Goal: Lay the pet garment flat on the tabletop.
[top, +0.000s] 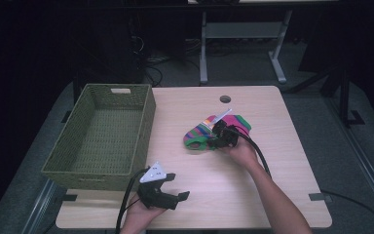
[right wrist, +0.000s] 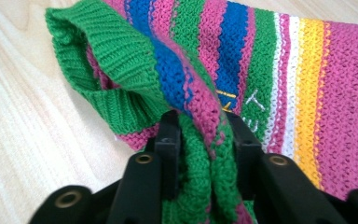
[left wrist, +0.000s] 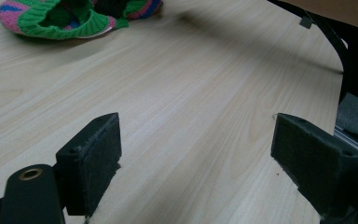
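Right of the wicker basket [top: 102, 131], the right tongs [right wrist: 204, 140] pinch the striped knitted sock [right wrist: 242, 60]; the left tongs [left wrist: 196, 158] gape wide over the worktop [left wrist: 191, 93].

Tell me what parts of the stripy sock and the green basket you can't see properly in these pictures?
- Stripy sock, high view: its middle is covered by the right gripper and the hand.
- Sock, right gripper view: the pinched fold is hidden behind the black fingers; the far end is cut off by the picture's right edge.
- Sock, left gripper view: the top edge cuts it off.
- Stitched letters on the sock, right gripper view: too small to read.
- Green basket, high view: its near inside wall is hidden by its own rim.
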`<state>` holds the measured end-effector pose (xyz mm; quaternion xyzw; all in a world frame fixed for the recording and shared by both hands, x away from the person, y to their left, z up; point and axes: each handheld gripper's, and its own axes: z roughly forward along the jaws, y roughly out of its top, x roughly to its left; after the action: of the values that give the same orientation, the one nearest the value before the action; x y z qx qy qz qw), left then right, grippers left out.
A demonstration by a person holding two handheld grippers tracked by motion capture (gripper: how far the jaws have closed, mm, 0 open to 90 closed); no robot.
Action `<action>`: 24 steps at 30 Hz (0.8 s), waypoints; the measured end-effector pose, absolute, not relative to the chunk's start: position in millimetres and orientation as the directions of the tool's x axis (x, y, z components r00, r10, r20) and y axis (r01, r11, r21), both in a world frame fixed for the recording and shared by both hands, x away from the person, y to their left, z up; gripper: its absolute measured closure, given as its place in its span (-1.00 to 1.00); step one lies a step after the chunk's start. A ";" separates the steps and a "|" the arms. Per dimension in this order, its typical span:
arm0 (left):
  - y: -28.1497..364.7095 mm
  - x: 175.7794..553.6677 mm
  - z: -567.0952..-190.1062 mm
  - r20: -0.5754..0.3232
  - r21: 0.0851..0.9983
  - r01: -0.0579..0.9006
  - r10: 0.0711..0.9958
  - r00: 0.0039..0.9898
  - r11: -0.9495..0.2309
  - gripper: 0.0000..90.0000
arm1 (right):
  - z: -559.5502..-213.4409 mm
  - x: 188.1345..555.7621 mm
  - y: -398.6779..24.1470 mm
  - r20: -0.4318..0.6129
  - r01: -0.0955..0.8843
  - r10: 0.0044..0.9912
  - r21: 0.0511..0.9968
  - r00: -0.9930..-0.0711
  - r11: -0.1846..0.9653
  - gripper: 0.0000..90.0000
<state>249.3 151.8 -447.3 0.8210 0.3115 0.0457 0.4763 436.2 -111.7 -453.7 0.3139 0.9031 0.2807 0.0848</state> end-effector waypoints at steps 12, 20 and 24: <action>152.1 249.1 -447.2 -0.225 0.811 0.471 0.557 0.799 -0.347 -0.65 | -443.9 434.0 -120.3 0.051 0.529 0.608 0.554 -0.792 0.643 0.63; 151.4 248.7 -447.2 -0.223 0.812 0.468 0.557 0.800 -0.348 -0.65 | -430.9 430.7 -128.7 0.060 0.527 0.606 0.567 -0.793 0.633 0.65; 150.9 248.9 -447.2 -0.226 0.813 0.470 0.558 0.798 -0.343 -0.65 | -421.4 430.6 -137.3 0.070 0.521 0.604 0.592 -0.794 0.615 0.65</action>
<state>248.9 150.9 -447.2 0.8181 0.3143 0.0458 0.4794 430.6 -137.3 -421.4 0.3138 0.8960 0.3067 0.0682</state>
